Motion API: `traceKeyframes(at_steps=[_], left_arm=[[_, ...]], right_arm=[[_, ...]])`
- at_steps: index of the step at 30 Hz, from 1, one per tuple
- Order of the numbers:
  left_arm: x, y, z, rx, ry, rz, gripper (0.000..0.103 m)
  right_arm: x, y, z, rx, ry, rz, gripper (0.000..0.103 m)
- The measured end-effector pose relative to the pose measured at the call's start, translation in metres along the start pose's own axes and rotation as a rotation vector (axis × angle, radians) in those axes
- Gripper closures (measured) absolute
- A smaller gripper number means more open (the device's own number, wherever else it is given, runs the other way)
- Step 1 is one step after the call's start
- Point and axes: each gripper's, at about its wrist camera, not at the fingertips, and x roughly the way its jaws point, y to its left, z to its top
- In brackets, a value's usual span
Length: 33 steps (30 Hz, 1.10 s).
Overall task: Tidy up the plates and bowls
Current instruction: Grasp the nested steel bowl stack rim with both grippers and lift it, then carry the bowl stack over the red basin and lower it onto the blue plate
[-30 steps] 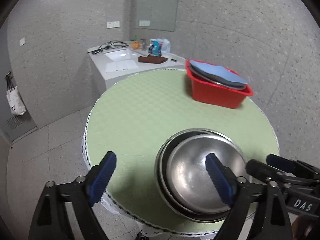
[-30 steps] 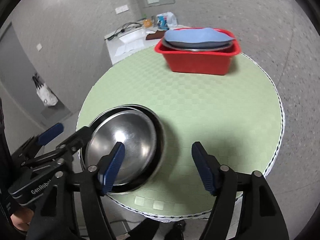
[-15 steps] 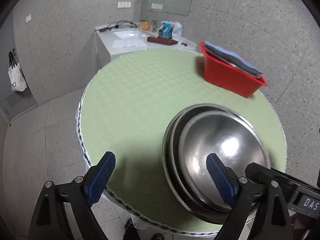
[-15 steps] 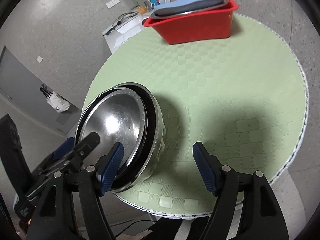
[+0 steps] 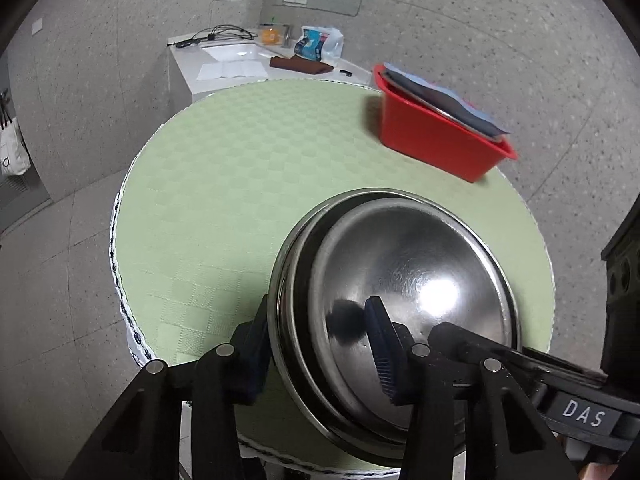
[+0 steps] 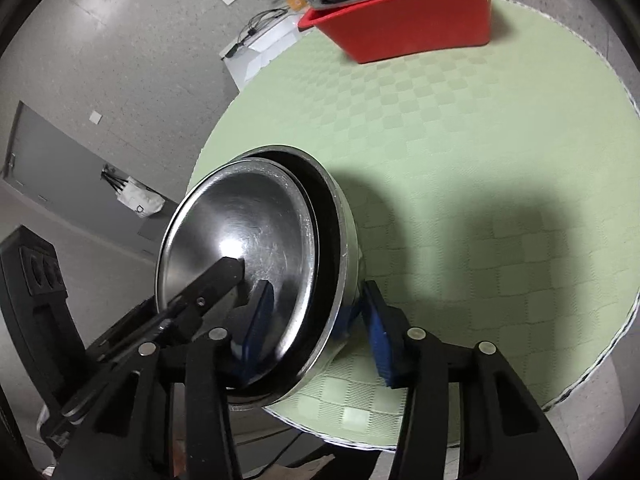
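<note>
Both sets of fingers have dropped from wide apart and are closing astride the stacked bowls point(image 5: 400, 304) rim: your left gripper point(image 5: 316, 354) at lower centre, your right gripper point(image 6: 316, 328) opposite.

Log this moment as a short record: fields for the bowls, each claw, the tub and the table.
bowls: nested steel bowls, stacked near the table's front edge, stack tilted
left claw: left claw straddles the stack's rim, one finger inside, one outside; jaws closing
right claw: right claw straddles the rim on the opposite side; jaws closing
tub: red tub at the far side, holding a metal tray under a blue cloth
table: round table, green checked cover
</note>
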Motion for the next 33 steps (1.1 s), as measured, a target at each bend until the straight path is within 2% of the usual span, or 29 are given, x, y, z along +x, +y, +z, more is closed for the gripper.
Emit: traceKeyframes(at_steps=[4, 9, 13, 17, 21, 24, 28, 33], left_arm=[[-0.009, -0.009, -0.001, 0.014, -0.030, -0.004, 0.067], [-0.016, -0.028, 0.003, 0.027, -0.058, -0.034, 0.068], [-0.024, -0.045, 0.022, 0.051, -0.088, -0.084, 0.069], [-0.029, -0.062, 0.061, 0.084, -0.127, -0.141, 0.069], [-0.024, -0.070, 0.104, 0.103, -0.160, -0.209, 0.070], [-0.014, -0.076, 0.140, 0.127, -0.186, -0.232, 0.070], [0.011, -0.079, 0.189, 0.143, -0.200, -0.266, 0.070], [0.064, -0.085, 0.237, 0.160, -0.158, -0.269, 0.071]], right_arm=[[-0.007, -0.008, -0.001, 0.006, -0.017, -0.013, 0.067], [-0.031, -0.014, 0.009, 0.016, -0.085, -0.013, 0.068], [-0.053, -0.019, 0.020, 0.040, -0.131, -0.008, 0.069], [-0.082, -0.022, 0.047, 0.048, -0.197, -0.026, 0.069], [-0.102, -0.021, 0.086, 0.052, -0.257, -0.050, 0.069], [-0.114, -0.018, 0.120, 0.050, -0.304, -0.086, 0.069], [-0.119, -0.020, 0.168, 0.044, -0.352, -0.128, 0.069], [-0.103, -0.029, 0.218, 0.063, -0.361, -0.177, 0.069]])
